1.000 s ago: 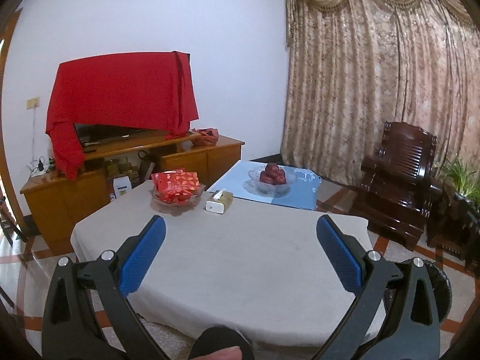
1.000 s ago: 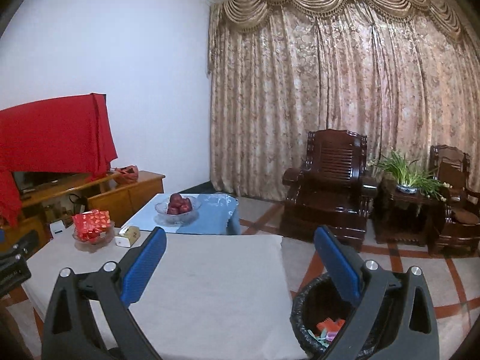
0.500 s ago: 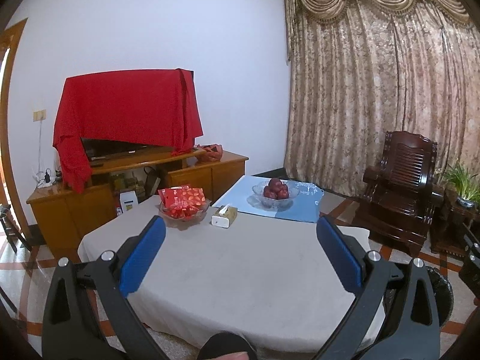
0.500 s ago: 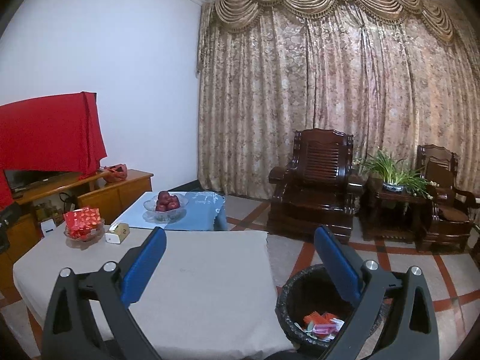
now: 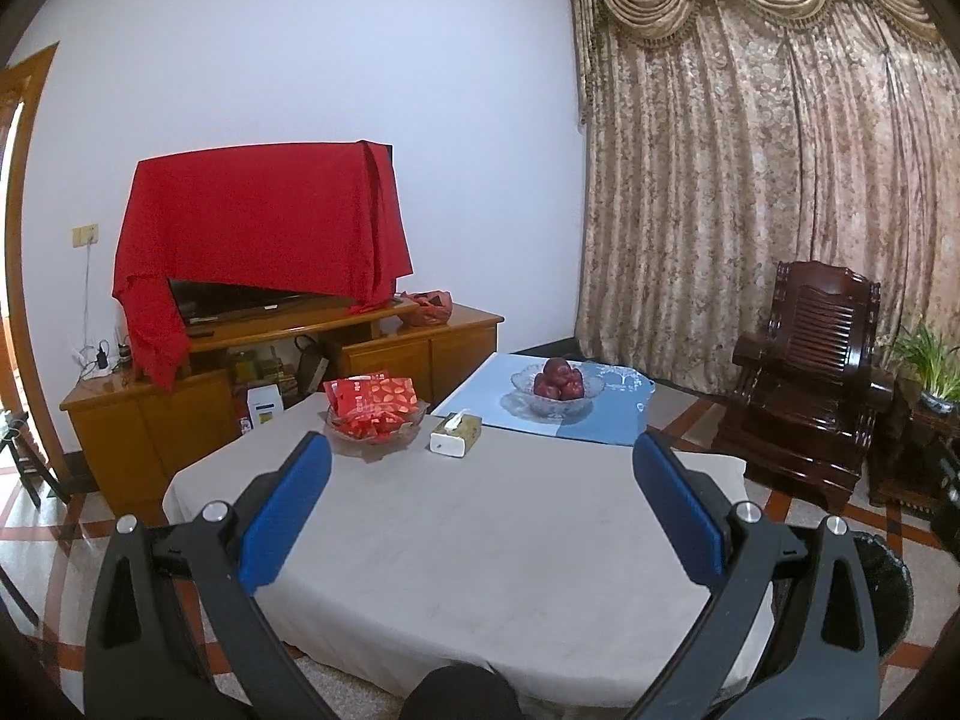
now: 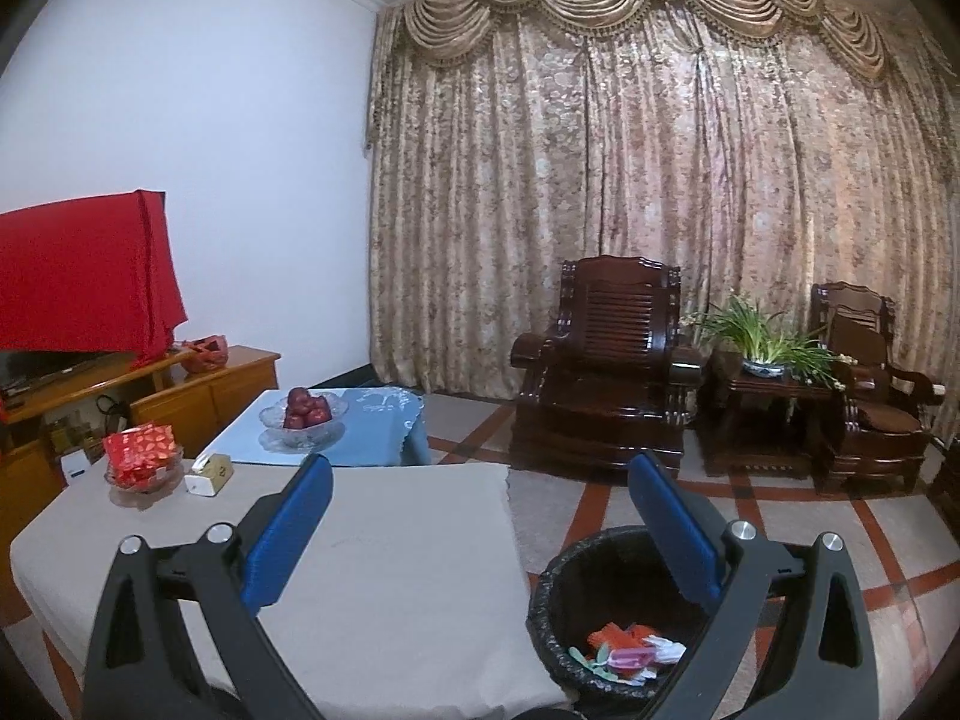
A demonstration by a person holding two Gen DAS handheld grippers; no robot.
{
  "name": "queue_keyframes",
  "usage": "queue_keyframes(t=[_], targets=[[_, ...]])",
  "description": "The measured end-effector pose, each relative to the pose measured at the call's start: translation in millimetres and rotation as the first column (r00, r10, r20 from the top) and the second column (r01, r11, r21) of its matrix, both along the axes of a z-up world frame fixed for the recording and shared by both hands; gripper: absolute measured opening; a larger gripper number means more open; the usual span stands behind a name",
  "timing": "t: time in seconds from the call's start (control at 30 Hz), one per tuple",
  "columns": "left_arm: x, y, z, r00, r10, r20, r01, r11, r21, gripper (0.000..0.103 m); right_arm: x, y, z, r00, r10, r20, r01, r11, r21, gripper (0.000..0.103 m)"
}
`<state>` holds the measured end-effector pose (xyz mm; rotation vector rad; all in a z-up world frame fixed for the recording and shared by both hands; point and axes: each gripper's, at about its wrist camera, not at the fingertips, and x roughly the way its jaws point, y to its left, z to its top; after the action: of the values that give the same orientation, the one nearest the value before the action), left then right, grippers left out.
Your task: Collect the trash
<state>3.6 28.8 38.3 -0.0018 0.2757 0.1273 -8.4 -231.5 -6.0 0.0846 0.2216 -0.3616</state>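
Both the left gripper and right gripper have jaws spread, empty; trash lies in the bin below the right jaws.

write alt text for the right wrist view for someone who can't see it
An open, empty blue-padded right gripper hangs over the grey-covered table, beside a black-lined round trash bin holding colourful wrappers. Farther back sit a glass bowl of red apples and dark wooden armchairs before patterned curtains.
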Motion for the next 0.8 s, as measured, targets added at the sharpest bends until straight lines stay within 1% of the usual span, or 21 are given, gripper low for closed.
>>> queue_keyframes(t=[0.23,0.8], targets=[[-1.8,1.6,-5.4,1.000,0.000,-0.003,0.000,1.000,-0.014,0.098,-2.5,-5.4,0.7,1.000,-0.027,0.006,0.027,1.000,0.013,0.097],[-3.7,5.0,-9.6,1.000,-0.003,0.001,0.003,1.000,-0.022,0.098,-6.3,-8.7,1.4,0.999,-0.045,0.008,0.045,0.999,0.021,0.097]])
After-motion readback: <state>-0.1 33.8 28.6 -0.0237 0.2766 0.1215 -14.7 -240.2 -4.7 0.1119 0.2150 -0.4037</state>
